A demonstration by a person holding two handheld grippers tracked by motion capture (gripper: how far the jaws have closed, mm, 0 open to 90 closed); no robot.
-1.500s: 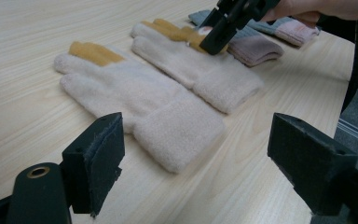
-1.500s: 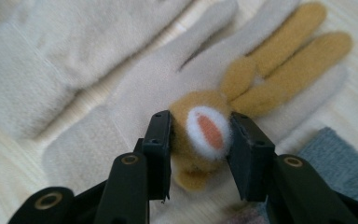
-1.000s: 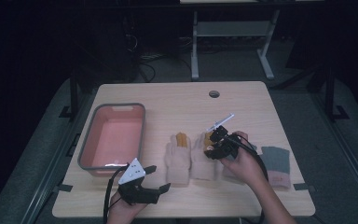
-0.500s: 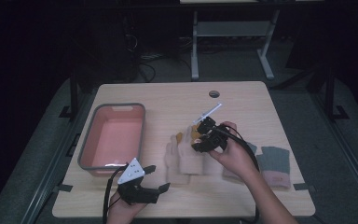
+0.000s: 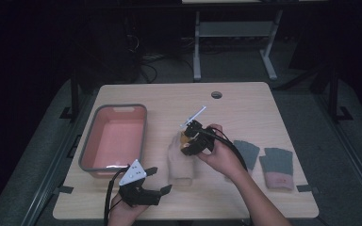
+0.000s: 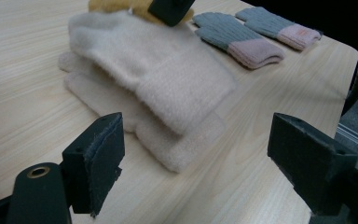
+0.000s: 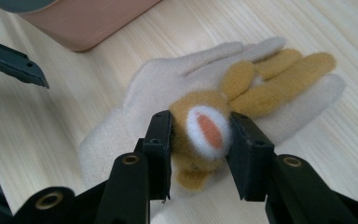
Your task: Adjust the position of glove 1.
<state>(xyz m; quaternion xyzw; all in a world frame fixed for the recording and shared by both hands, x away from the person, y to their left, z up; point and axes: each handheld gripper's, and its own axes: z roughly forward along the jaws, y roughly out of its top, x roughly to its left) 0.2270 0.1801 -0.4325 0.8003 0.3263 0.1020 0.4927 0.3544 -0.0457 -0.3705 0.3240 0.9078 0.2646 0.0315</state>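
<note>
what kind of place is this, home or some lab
Probably a lab or recording workspace: a bare light wooden table with a cable hole, metal-framed furniture in the dark behind, and black handheld grippers with trailing cables.

Fuzzy cloth on matt wood
Cream gloves (image 6: 168,79) and mustard glove (image 7: 242,88) look fleecy; table (image 5: 245,103) pale wood-grain; tub (image 5: 114,141) smooth plastic.

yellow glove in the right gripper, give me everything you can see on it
The mustard-yellow glove is fuzzy, fleece-like, with a white patch holding an orange oval at the squeezed part. The right gripper pinches it between both pads. Its fingers lie across the cream glove on the wooden table, pointing away from the jaws.
</note>
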